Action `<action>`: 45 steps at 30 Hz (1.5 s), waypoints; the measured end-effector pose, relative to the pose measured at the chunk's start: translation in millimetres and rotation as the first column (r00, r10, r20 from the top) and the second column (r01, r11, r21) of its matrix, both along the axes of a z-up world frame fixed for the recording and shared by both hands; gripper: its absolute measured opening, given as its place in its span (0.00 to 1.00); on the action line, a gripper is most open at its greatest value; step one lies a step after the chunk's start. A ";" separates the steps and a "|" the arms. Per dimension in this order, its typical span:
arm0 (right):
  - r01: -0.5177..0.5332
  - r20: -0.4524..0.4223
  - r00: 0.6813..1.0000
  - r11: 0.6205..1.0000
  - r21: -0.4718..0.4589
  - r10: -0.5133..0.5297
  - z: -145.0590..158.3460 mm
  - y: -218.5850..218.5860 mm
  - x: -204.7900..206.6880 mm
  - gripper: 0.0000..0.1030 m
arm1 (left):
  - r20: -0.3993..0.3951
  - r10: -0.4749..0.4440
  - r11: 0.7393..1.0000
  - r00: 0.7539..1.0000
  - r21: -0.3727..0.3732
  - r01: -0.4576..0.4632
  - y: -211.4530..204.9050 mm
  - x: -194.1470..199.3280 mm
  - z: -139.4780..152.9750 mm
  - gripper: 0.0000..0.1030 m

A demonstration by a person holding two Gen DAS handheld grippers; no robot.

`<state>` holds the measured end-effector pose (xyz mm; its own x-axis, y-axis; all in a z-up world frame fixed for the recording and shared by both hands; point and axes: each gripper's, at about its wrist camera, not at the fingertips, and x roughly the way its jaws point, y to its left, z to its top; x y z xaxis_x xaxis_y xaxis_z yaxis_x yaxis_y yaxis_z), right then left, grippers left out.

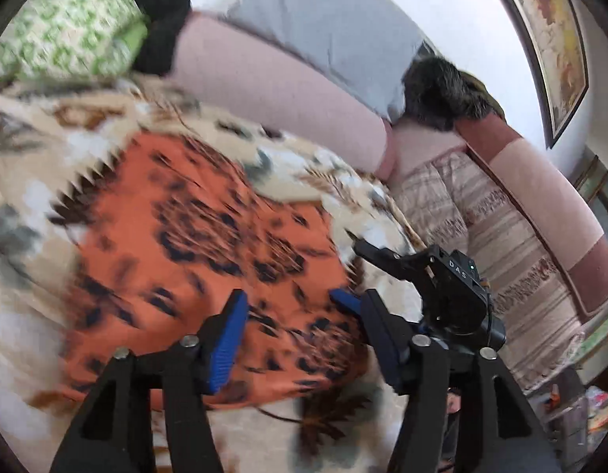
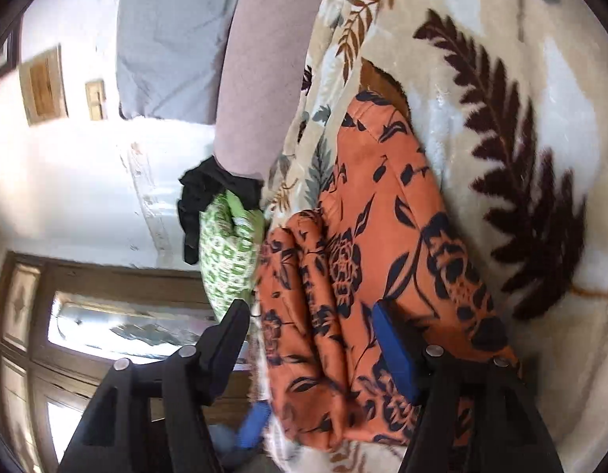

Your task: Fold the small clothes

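Observation:
An orange garment (image 1: 193, 236) with a dark flower print lies on a cream leaf-patterned blanket (image 1: 36, 165); this view is blurred. My left gripper (image 1: 290, 307) hovers over its near edge, open, with its blue pads apart and nothing pinched. To its right is the black body of my right gripper (image 1: 457, 287). In the right wrist view the orange garment (image 2: 367, 236) lies folded in layers on the blanket (image 2: 520, 79). My right gripper (image 2: 311, 311) is open and straddles it; one blue pad (image 2: 394, 347) sits over the cloth, and the other finger is off its edge.
A green patterned pillow (image 1: 67, 35) with a black cloth (image 1: 162, 12) on it lies at the blanket's end. A pink backrest (image 1: 272, 79) and a grey cushion (image 1: 327, 19) run behind. A dark furry thing (image 1: 441, 90) rests on the striped seat. A wooden glazed door (image 2: 106, 335) stands beyond.

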<state>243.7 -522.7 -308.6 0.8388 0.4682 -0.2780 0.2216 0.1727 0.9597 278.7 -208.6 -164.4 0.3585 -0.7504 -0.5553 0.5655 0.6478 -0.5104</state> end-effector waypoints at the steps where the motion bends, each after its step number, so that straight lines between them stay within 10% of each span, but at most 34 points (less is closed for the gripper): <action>1: -0.012 0.002 1.000 1.000 -0.006 0.012 0.1 -1.3 3.7 0.66 | 0.026 0.021 0.999 0.999 0.032 -0.022 8.0 1.6 -0.2 0.63; 9: -0.093 -0.005 0.996 0.988 -0.122 0.093 13.0 11.6 73.8 0.70 | 0.106 -0.070 0.965 0.992 0.258 0.041 25.6 -7.5 -28.2 0.63; 21: -0.284 -0.127 0.958 0.912 -0.296 0.257 12.5 54.3 173.3 0.75 | 0.416 -0.196 0.909 0.888 0.416 0.006 25.6 -40.0 -28.6 0.63; 22: -0.287 -0.129 0.957 0.907 -0.308 0.259 12.3 59.1 175.8 0.72 | 0.424 -0.198 0.898 0.884 0.440 -0.009 20.4 -37.1 -31.9 0.63; 24: -0.294 -0.130 0.955 0.899 -0.324 0.265 16.2 63.7 176.7 0.29 | 0.387 -0.204 0.875 0.899 0.484 -0.010 9.9 -25.8 -41.5 0.63; 25: -0.314 -0.142 0.949 0.891 -0.328 0.282 17.2 66.2 178.0 0.24 | 0.352 -0.197 0.871 0.915 0.491 -0.001 5.7 -19.4 -47.2 0.63; 31: -0.252 -0.115 0.968 0.877 -0.409 0.225 44.1 65.1 162.8 0.17 | 0.298 -0.169 0.915 0.940 0.402 0.038 -3.2 -12.1 -40.8 0.63; 39: -0.039 0.035 0.997 0.868 -0.496 0.065 123.9 21.2 110.2 0.16 | 0.250 -0.177 0.983 0.952 0.087 0.161 -11.7 -24.7 -1.5 0.63; 45: 0.003 -0.164 0.983 0.904 -0.428 -0.081 68.9 -40.4 99.8 0.16 | 0.201 -0.184 0.979 0.962 0.129 0.160 -21.8 -17.6 -14.4 0.63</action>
